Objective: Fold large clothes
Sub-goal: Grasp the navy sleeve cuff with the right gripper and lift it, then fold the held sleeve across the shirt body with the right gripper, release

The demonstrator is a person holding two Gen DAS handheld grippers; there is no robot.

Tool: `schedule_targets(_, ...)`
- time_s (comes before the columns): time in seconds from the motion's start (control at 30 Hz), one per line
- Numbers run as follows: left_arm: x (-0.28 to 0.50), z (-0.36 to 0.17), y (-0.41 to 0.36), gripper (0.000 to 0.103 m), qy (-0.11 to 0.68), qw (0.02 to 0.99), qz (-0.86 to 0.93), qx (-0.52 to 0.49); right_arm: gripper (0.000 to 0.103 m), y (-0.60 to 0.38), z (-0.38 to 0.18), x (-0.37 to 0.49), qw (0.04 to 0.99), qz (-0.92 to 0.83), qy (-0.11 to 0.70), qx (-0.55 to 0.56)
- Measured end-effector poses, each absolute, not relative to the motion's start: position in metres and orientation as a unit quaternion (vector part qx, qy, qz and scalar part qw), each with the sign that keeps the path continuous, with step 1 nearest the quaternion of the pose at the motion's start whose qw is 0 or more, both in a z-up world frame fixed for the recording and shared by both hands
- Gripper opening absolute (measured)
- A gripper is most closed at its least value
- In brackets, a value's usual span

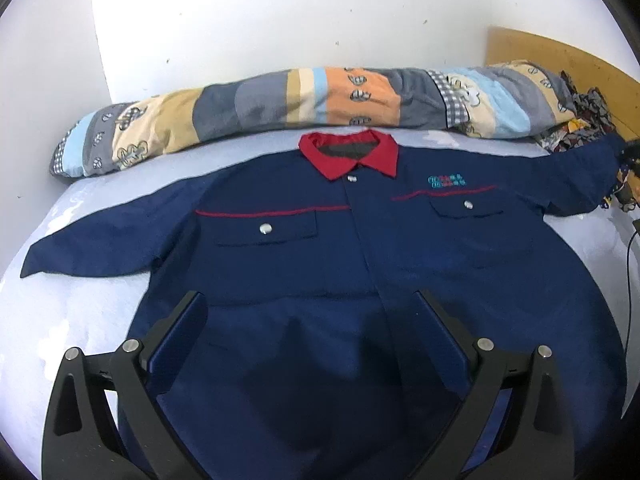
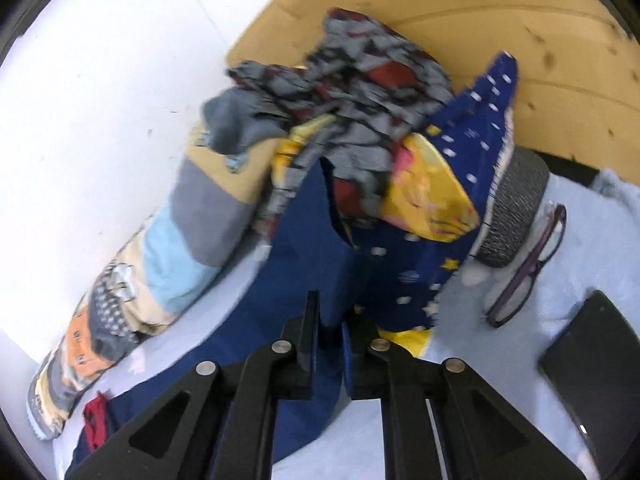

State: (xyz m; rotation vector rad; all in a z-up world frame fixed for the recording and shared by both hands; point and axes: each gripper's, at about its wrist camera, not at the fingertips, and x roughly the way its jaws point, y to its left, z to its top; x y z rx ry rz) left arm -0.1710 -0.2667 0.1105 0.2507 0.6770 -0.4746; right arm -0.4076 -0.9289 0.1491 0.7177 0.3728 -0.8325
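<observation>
A navy work jacket [image 1: 360, 264] with a red collar [image 1: 352, 152] lies flat, front up, on a pale blue bed sheet [image 1: 80, 312], sleeves spread to both sides. My left gripper [image 1: 312, 304] is open above the jacket's lower front, holding nothing. In the right wrist view the jacket's right sleeve [image 2: 296, 248] runs away from me toward a pile of clothes. My right gripper [image 2: 330, 308] is shut on the sleeve, with blue cloth pinched between the fingers. The red collar shows at the lower left of that view [image 2: 94, 420].
A rolled patchwork quilt [image 1: 320, 100] lies along the white wall behind the jacket. A heap of patterned clothes [image 2: 380, 120] sits by a wooden headboard [image 2: 500, 12]. Glasses [image 2: 528, 264], a dark phone [image 2: 592, 364] and a grey roll [image 2: 512, 208] lie at the right.
</observation>
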Motion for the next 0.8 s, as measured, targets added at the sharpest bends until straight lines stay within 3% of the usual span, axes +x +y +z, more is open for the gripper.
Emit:
schedule_targets(0.23, -0.167, 0.125, -0.247, 0.101, 0.336, 0.909, -0.232, 0.081, 0.009, -0.846, 0.252, -0.344, 0.886, -0.318, 0.171, 0.290)
schedule_targets(0.5, -0.166, 0.134, -0.208, 0.101, 0.332, 0.915, -0.219, 0.065, 0.009, -0.667, 0.367, -0.235, 0.943, -0.177, 0.174, 0.223)
schedule_targets(0.67, -0.159, 0.141, -0.174, 0.101, 0.333, 0.919, -0.207, 0.038, 0.009, -0.548, 0.388, -0.168, 0.959, -0.089, 0.197, 0.186)
schedule_targets(0.8, -0.154, 0.145, -0.151, 0.101, 0.335, 0.921, -0.197, 0.012, 0.009, -0.458, 0.362, -0.125, 0.959, -0.029, 0.240, 0.149)
